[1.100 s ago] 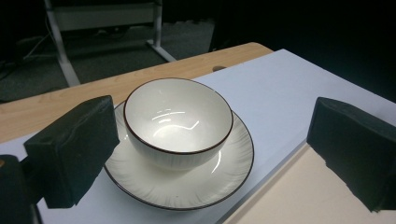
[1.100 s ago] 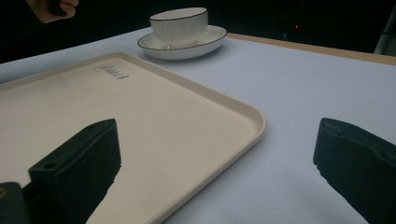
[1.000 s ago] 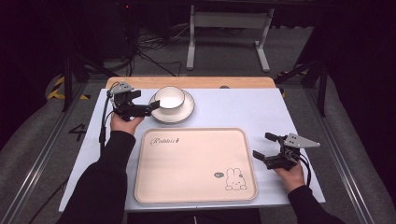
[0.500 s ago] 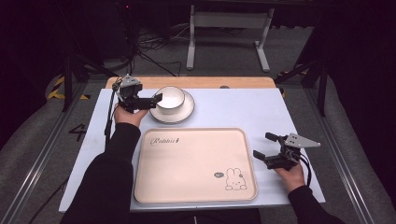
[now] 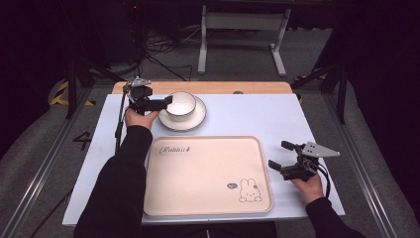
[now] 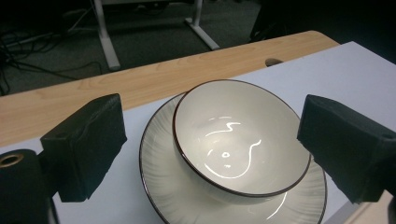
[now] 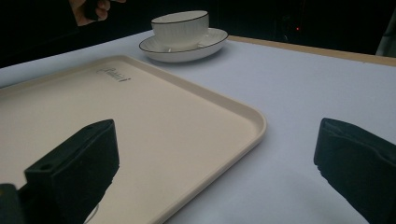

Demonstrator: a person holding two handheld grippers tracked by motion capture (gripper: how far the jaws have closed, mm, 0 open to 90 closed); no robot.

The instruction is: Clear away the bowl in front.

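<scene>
White bowl sits in a saucer at the table's far left, beyond the cream tray. Left gripper is spread wide at the bowl's rim, holding nothing — one jaw over the bowl. Right gripper rests parted and empty beside the tray's right edge. Risk: glazed, curved wall — a shallow or off-centre pinch could slip, tip the bowl or drag the saucer.
</scene>
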